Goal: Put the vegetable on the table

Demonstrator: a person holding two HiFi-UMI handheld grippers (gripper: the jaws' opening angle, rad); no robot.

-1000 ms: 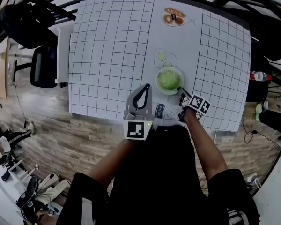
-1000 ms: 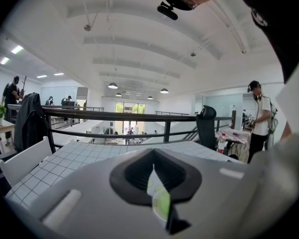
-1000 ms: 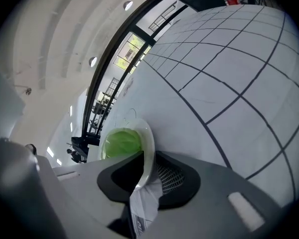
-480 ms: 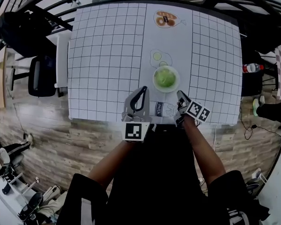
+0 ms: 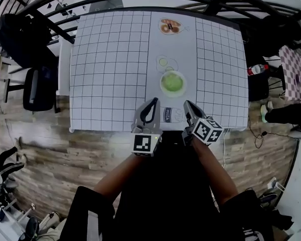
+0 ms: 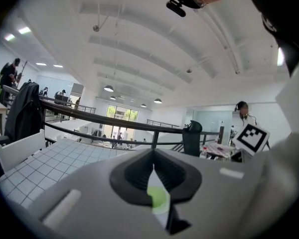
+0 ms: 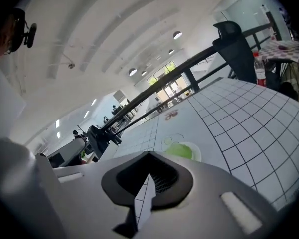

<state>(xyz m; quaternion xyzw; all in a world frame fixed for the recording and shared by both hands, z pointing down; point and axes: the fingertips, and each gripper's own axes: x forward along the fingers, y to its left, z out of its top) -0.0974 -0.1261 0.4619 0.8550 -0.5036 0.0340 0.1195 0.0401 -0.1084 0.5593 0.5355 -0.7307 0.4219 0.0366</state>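
Note:
A green leafy vegetable (image 5: 172, 82) lies in a white bowl (image 5: 163, 89) on the centre strip of the table, and it also shows in the right gripper view (image 7: 179, 151). My left gripper (image 5: 154, 101) hovers at the near table edge, left of and short of the bowl, with its jaws shut and empty. My right gripper (image 5: 186, 104) hangs at the near edge just right of the bowl, also shut and empty. In the left gripper view only a sliver of green shows through the slit between the left gripper's (image 6: 157, 193) jaws. The right gripper (image 7: 144, 193) points across the table past the bowl.
The table (image 5: 110, 59) has a white gridded top. On its centre strip are printed pictures of bread (image 5: 169, 26), cucumber slices (image 5: 165, 63) and a milk carton (image 5: 168, 114). A dark chair (image 5: 37, 87) stands to the left. A water bottle (image 5: 256, 69) is on the right.
Both grippers have drawn back toward the near table edge. The right gripper has moved away from the bowl's rim. The head view has shifted, and the bowl stays in place.

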